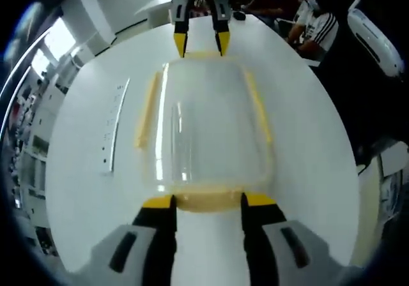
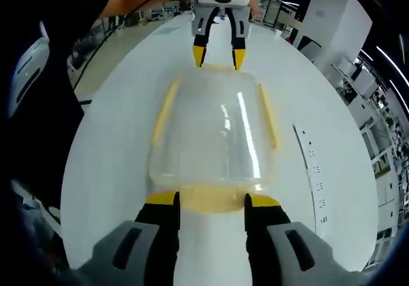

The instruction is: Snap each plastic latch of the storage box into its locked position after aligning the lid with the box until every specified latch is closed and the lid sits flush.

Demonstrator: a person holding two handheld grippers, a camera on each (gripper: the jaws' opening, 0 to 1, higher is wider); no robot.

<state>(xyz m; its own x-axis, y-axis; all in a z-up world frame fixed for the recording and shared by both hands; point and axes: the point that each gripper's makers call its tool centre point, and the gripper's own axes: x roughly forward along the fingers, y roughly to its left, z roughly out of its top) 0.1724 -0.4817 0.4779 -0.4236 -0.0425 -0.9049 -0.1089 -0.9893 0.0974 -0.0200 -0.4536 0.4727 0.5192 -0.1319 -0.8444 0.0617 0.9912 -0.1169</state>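
1 clear storage box (image 1: 208,129) with a clear lid (image 1: 204,107), sitting in the middle of a round white table (image 1: 70,228). Seen in the right gripper view as well, box (image 2: 214,133) under lid (image 2: 214,117) on the same table (image 2: 108,190). 4 yellow latches along the edges: near latch (image 1: 208,201), far latch (image 1: 203,55), left latch (image 1: 147,110), right latch (image 1: 259,107) in the left gripper view. Near latch (image 2: 212,198) in the right gripper view lying between that view's own yellow-tipped jaws.

Left gripper (image 1: 208,200) at the near end of the box, jaws spread wide to either side of the near latch, tips just beside it; gripping nothing. Right gripper (image 1: 202,40) across the box at the far end, jaws apart, tips pointing down at the far latch. Same layout mirrored in the right gripper view: right gripper (image 2: 212,200) wide around its near latch, left gripper (image 2: 220,55) opposite.

White ruler-like strip (image 1: 114,129) lying on the table left of the box, apart from it. Person in dark clothing (image 2: 45,107) at the table's edge. Office room beyond.
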